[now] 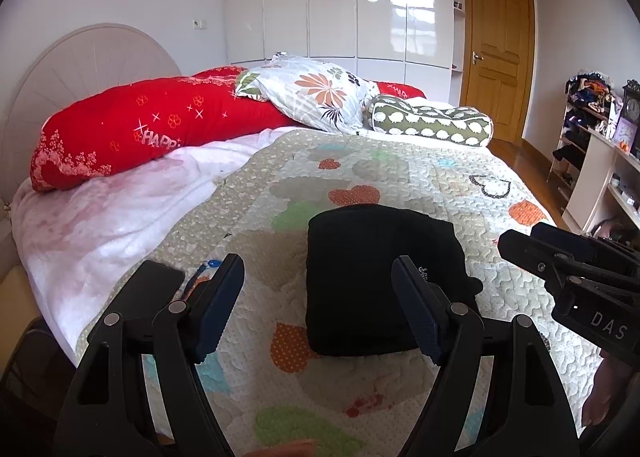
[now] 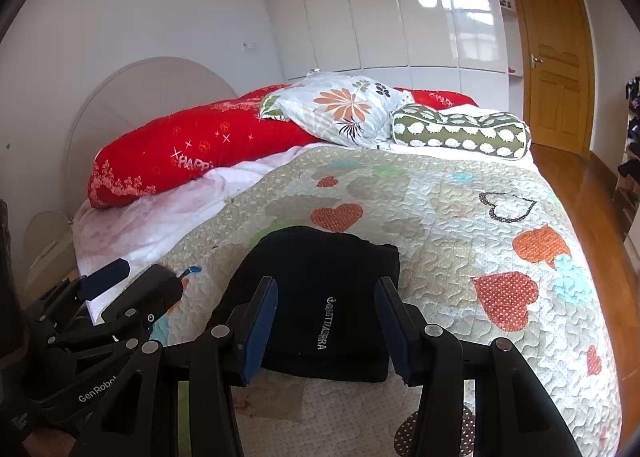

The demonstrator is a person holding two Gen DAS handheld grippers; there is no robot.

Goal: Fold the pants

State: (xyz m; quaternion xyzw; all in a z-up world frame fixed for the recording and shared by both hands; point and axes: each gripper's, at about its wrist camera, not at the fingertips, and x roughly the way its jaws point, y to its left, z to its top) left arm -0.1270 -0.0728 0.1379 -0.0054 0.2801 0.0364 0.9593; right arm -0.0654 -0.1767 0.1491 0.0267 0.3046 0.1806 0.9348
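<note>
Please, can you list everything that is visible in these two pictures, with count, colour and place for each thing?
pants: one, black, folded into a compact stack on the quilt near the bed's front edge
quilt: one, cream with coloured hearts, covering the bed
white blanket: one, left of the quilt
red pillow: one, long, by the headboard
floral pillow: one, white and orange, on the red pillow
bolster: one, green with white shapes, right of the floral pillow
door: one, wooden, closed, far right
left gripper: one, black, open, empty
right gripper: one, black, open, empty, before the pants
</note>
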